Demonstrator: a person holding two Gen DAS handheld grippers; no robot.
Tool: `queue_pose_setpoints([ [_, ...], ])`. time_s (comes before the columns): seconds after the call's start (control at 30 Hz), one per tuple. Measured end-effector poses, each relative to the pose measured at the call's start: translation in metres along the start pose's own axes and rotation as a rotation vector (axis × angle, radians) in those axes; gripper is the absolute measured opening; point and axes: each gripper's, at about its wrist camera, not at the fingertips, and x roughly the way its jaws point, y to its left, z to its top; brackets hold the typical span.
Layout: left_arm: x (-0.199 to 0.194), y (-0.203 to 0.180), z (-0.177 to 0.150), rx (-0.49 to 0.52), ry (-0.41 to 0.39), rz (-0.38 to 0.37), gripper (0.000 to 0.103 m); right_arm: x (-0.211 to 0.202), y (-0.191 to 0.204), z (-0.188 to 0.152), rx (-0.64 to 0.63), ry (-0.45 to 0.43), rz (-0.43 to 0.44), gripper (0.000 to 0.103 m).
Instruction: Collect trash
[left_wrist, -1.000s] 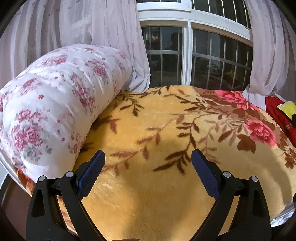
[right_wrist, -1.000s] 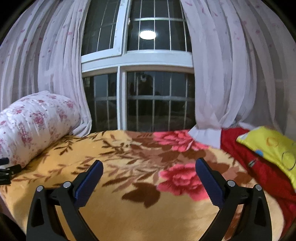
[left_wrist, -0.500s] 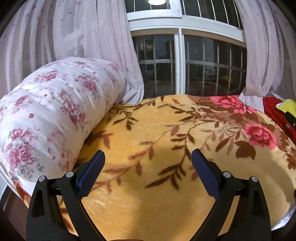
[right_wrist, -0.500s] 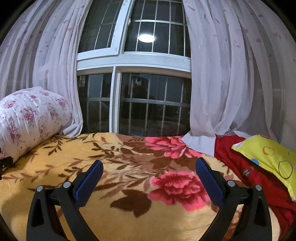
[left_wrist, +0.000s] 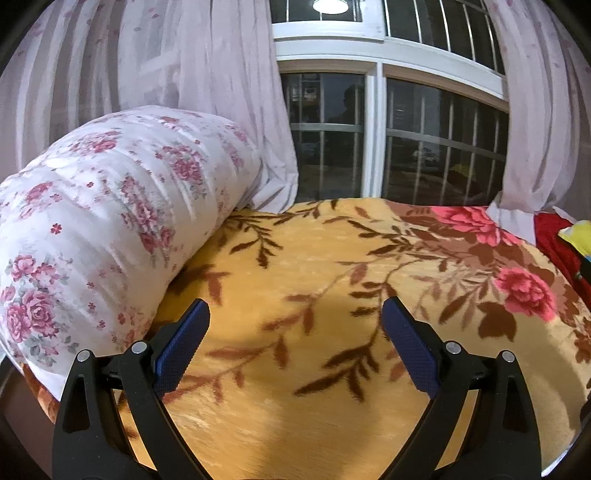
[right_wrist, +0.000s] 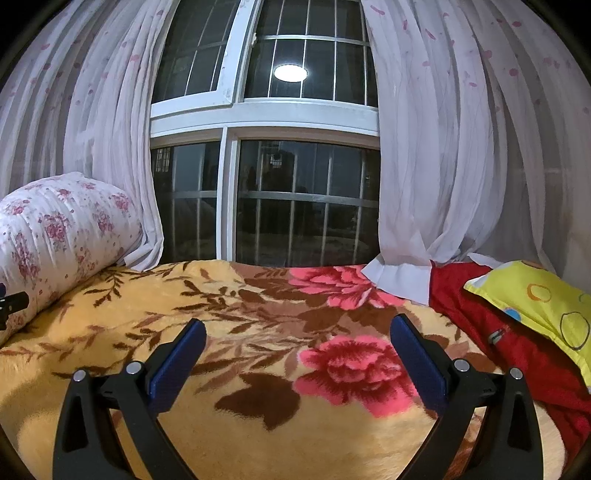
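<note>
Left gripper (left_wrist: 295, 314) and right gripper (right_wrist: 297, 332) both spread wide, empty, held level above floral blanket (left_wrist: 314, 369), likely scanning. No trash visible on bed; location unknown. Rolled quilt (left_wrist: 103, 221) lies along left edge.

Left claw (left_wrist: 295, 314) jaws spread wide, nothing between; right claw (right_wrist: 298, 332) likewise.
</note>
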Motion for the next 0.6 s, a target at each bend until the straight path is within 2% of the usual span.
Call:
queue_pose_setpoints([
  [0.6,0.012,0.011,-0.009,-0.009,0.022,0.026,0.092,0.012,0.007,-0.010,-0.018,0.033,-0.004,0.099],
])
